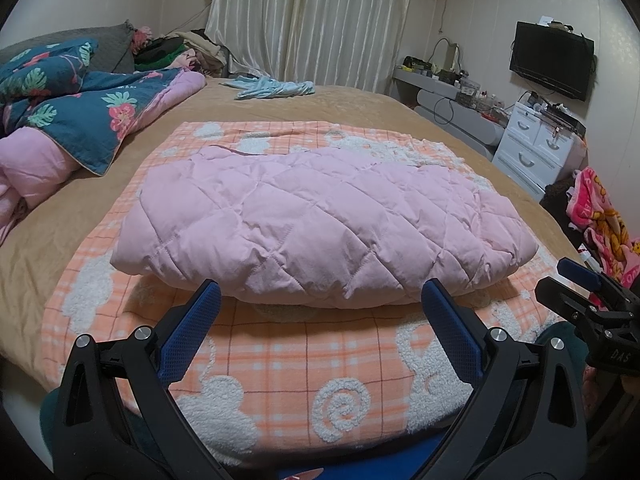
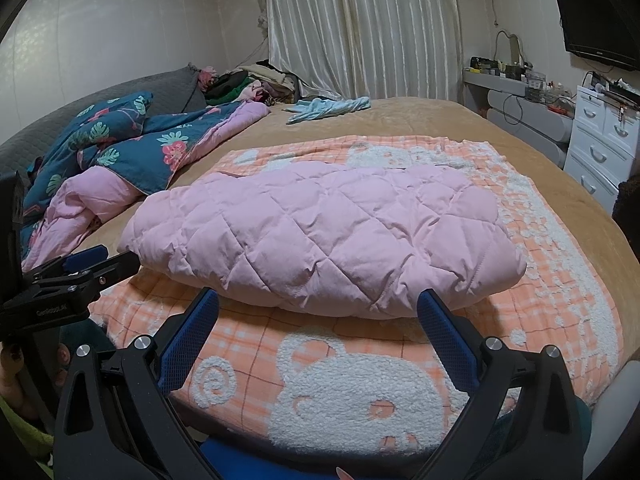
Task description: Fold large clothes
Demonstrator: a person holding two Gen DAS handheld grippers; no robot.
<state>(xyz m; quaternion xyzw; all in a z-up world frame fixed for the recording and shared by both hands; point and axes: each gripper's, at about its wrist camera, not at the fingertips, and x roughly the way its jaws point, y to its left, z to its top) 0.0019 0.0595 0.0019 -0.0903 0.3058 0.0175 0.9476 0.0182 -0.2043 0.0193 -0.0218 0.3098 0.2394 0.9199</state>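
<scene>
A pink quilted garment (image 1: 320, 220) (image 2: 328, 232) lies folded into a thick rectangular bundle on an orange plaid blanket with white fleecy bears (image 1: 304, 364) (image 2: 248, 364). My left gripper (image 1: 320, 292) is open just in front of the bundle's near edge, its blue pads (image 1: 192, 332) spread wide with nothing between them. My right gripper (image 2: 319, 300) is also open at that near edge, a little further right, and holds nothing. Each gripper shows at the side of the other's view: the right one (image 1: 576, 284) and the left one (image 2: 96, 268).
The blanket covers a tan bed sheet (image 1: 340, 108). A blue floral duvet with pink lining (image 1: 80, 120) is heaped at the left. A light blue garment (image 1: 272, 88) lies at the far end. White drawers (image 1: 536, 148) and a pink towel (image 1: 600, 216) stand to the right of the bed.
</scene>
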